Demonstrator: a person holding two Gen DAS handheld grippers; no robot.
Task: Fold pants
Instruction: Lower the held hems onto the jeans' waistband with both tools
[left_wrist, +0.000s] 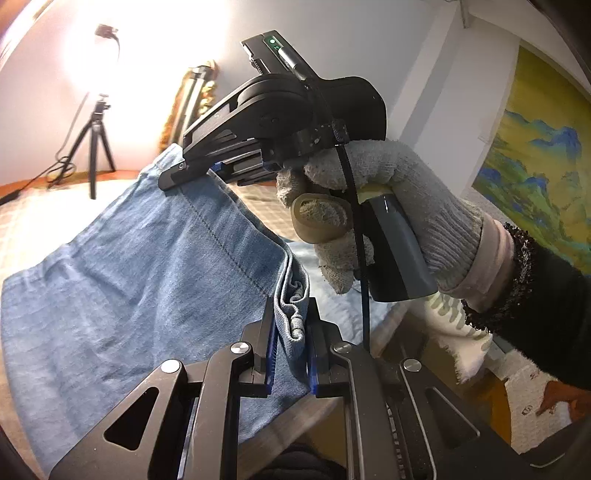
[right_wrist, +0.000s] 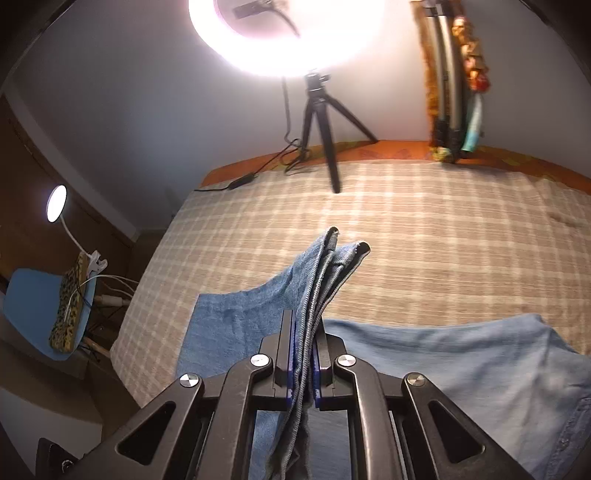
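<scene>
gripper (left_wrist: 290, 354): black, blue pads, silver screws | glove (left_wrist: 413, 199): grey knit

Bed covered in a beige-and-white checked blanket (right_wrist: 424, 229), light blue denim pants (right_wrist: 480, 369) spread partly on it, black tripod (right_wrist: 325, 125) of a ring light and black cable (right_wrist: 255, 173) near its far orange edge.

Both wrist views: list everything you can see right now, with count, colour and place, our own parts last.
pants: one, light blue denim, on the bed, edge lifted
bedspread: one, beige plaid, under the pants
ring light: one, white, lit, far side
tripod: one, black, on the bed
desk lamp: one, white, left
chair: one, blue, left
painting: one, green-blue, wall
left gripper: shut on pants
right gripper: shut on pants
gloved hand: one, grey, holding right gripper
</scene>
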